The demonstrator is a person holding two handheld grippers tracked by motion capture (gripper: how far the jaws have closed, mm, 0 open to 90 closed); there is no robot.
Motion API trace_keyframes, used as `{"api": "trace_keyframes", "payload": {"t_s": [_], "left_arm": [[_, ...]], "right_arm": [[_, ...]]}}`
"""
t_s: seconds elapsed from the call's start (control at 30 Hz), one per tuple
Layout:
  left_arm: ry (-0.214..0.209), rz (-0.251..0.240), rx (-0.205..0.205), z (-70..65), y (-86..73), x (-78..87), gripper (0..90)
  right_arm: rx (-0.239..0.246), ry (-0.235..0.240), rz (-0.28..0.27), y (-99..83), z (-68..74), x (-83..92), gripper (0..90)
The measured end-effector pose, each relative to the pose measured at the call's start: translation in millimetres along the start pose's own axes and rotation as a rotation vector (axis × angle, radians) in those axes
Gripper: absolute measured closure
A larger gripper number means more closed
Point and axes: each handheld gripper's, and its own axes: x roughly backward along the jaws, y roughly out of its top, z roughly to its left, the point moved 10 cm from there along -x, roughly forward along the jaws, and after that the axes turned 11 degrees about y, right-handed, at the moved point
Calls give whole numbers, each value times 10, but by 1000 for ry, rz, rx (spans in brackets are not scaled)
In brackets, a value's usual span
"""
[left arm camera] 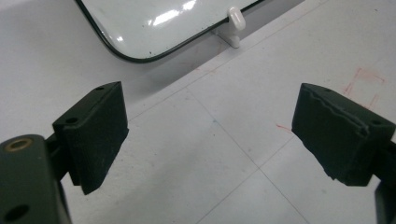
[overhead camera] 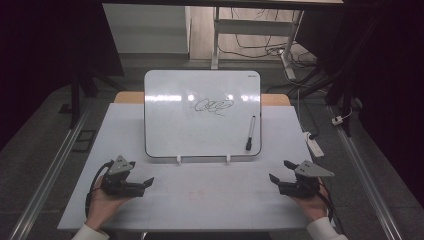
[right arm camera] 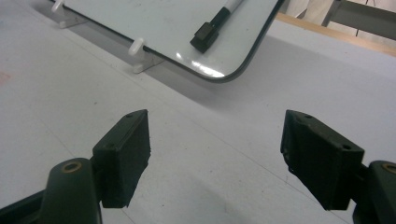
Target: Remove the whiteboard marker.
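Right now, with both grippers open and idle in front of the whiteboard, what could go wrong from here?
1. The black-capped marker lies loose on the tilted white whiteboard; a nudge from the right gripper might send it sliding off.
2. The board rests on two small white clips; a push could tip or shift it.
3. The left gripper could smear the black scribble if it brushes across.

— What's on the floor at the right?
— A white power strip, beside the table. Cables lie far back.
— And on the table?
— Faint red marks.
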Motion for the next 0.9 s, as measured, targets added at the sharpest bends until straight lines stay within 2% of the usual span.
{"api": "trace_keyframes", "payload": {"t_s": [0.03,0.13,0.27,0.4,0.6,0.63,0.67,0.9], "left_arm": [[2,2,0,7,-12,-9,120],[4,9,1,16,-26,-23,121],[8,10,3,33,-30,-31,122],[9,6,1,39,-28,-32,124],[16,4,-3,54,-36,-34,124],[20,5,-7,57,-39,-34,124],[24,4,-11,57,-42,-36,125],[47,10,-55,9,-74,-35,124]], "right_arm": [[26,-6,9,3,17,-15,222],[42,-10,15,5,31,-31,224],[24,-16,20,1,25,-38,231],[19,-44,29,74,5,-32,263],[-8,-101,15,478,-25,-80,285],[-8,-101,15,478,-25,-80,285],[-20,-110,11,617,-41,-148,295],[-81,-161,14,1071,-166,-483,350]]}}
